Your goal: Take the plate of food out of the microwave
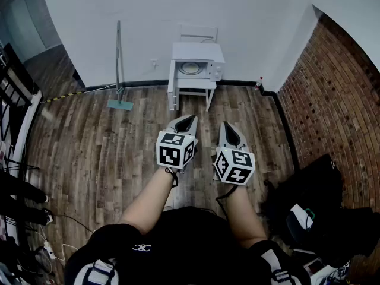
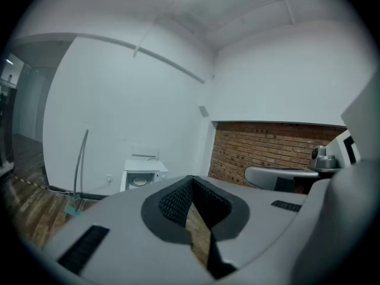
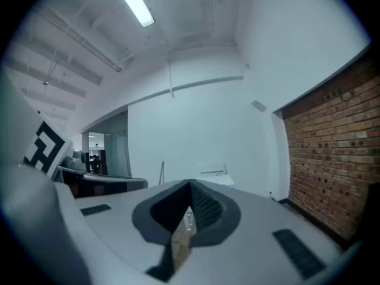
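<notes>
Approach step: my left gripper (image 1: 189, 119) and right gripper (image 1: 226, 125), fingers together and empty, hang well short of the microwave (image 1: 196, 68); I must walk closer.

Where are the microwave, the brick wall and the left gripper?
microwave (image 1: 199, 52): head view, on its white top.
brick wall (image 1: 332, 100): head view, mid-bricks.
left gripper (image 1: 190, 118): head view, where its closed fingertips meet.

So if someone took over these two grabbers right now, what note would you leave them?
Left gripper: shut, empty.
Right gripper: shut, empty.
The microwave sits on a white stand by the far wall, well ahead of both grippers. Its door looks open, and the plate is inside.
Done: nothing on the plate yet.
Left: walk up, grip the plate, lift it out.
</notes>
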`<state>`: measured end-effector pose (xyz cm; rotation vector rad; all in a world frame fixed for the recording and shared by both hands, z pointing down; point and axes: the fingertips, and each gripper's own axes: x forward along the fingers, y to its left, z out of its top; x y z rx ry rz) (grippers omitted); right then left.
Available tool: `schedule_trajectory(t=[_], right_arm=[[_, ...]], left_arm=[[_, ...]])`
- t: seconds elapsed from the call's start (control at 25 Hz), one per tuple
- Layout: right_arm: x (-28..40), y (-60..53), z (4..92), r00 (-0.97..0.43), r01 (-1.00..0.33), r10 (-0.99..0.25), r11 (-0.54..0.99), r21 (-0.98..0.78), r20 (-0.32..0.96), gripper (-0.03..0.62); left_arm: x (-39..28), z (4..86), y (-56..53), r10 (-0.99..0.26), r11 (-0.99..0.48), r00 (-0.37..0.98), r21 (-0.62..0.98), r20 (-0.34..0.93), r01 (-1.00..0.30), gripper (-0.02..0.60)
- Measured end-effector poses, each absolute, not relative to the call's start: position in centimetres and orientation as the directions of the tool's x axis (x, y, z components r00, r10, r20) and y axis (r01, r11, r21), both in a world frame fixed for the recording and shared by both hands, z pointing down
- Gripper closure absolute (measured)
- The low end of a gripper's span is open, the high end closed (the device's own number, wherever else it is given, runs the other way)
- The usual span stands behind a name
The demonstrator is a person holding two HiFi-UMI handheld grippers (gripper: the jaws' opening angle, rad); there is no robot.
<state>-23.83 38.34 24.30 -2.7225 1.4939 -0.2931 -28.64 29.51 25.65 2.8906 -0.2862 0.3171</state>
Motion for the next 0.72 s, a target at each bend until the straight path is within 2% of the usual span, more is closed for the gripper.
schedule_trajectory(t=[0.72], right_arm=[[-26.4, 33.2, 26.0, 0.55, -0.812, -0.819, -0.57, -0.129, 0.162, 0.582]], left_arm=[[-30.8, 27.2, 25.0, -0.09, -0.967, 0.968, 0.211, 0.234, -0.141, 0.581]])
